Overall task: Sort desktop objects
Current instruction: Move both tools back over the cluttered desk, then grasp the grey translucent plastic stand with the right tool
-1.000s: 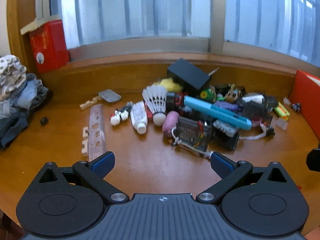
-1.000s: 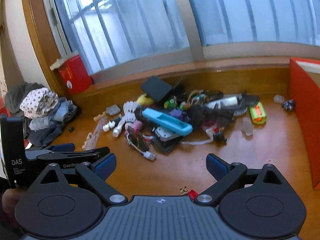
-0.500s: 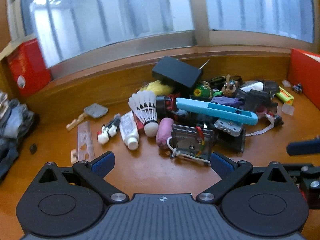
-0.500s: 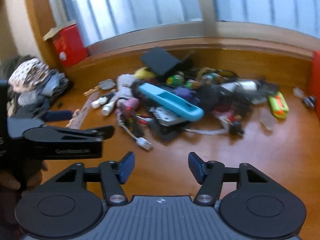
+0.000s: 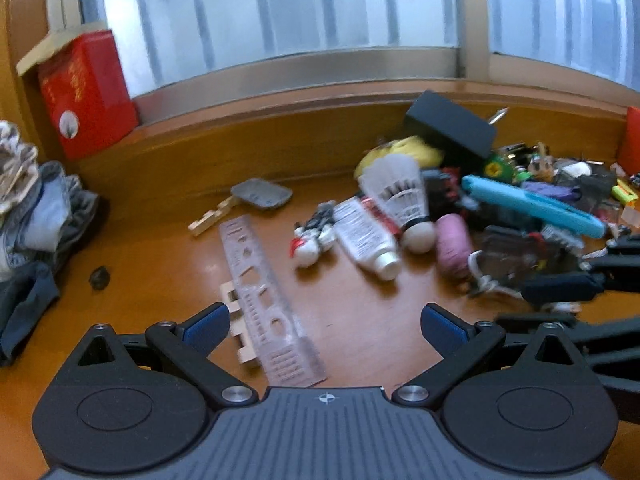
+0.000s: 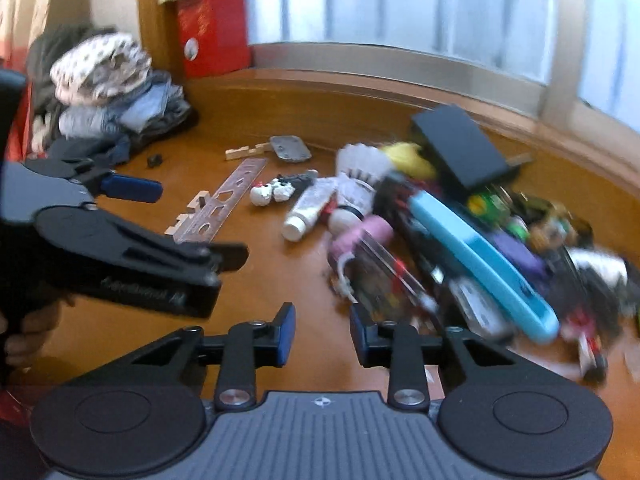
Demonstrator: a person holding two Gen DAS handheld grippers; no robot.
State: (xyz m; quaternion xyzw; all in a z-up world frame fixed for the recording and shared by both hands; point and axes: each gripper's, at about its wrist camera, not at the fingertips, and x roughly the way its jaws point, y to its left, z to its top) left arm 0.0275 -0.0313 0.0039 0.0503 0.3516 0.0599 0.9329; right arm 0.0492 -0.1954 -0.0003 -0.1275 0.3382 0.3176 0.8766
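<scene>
A heap of small objects lies on the wooden desk: a shuttlecock, a white tube, a pink roll, a long blue case and a black box. A clear stencil ruler lies apart on the left, its near end between the fingers of my left gripper, which is open and empty. My right gripper hovers in front of the pink roll and blue case. Its fingers stand a narrow gap apart with nothing between them. The left gripper shows at that view's left.
A pile of folded clothes sits at the far left, with a red box on the window ledge behind it. A grey tag, wooden pieces and a small dark lump lie loose. A red container edge stands far right.
The right gripper's fingers have drawn in from wide to a narrow gap, and it has moved closer to the heap. The left gripper has swung left over the stencil ruler.
</scene>
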